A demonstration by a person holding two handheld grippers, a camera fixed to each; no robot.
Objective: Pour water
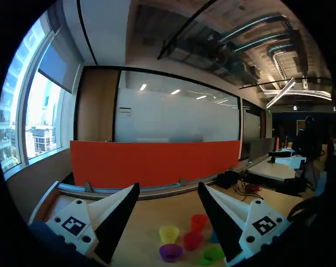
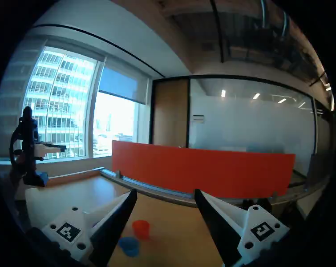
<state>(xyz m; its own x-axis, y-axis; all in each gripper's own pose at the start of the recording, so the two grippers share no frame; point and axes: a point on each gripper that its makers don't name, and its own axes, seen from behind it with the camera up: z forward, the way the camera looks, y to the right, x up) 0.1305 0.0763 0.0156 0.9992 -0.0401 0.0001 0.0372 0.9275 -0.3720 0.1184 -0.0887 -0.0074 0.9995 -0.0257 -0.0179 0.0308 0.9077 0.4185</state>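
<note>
Left gripper (image 1: 168, 186) and right gripper (image 2: 164, 192) hung with jaws open, holding nothing. Coloured cups (image 1: 192, 240) stood clustered on the counter (image 1: 147, 213) just beyond, with an orange partition (image 1: 154, 164) behind. Pouring looked not yet begun: everything was left to do.

Glossy plastic cups (image 1: 169, 233) on a matt wooden desk (image 1: 168, 209)

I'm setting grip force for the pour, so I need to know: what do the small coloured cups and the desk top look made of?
Coloured cups: probably thin plastic, glossy and slightly translucent, since light seems to glow through the walls. Desk top: likely wood-look laminate, pale, smooth and matte. Real wood cannot be ruled out.
</note>
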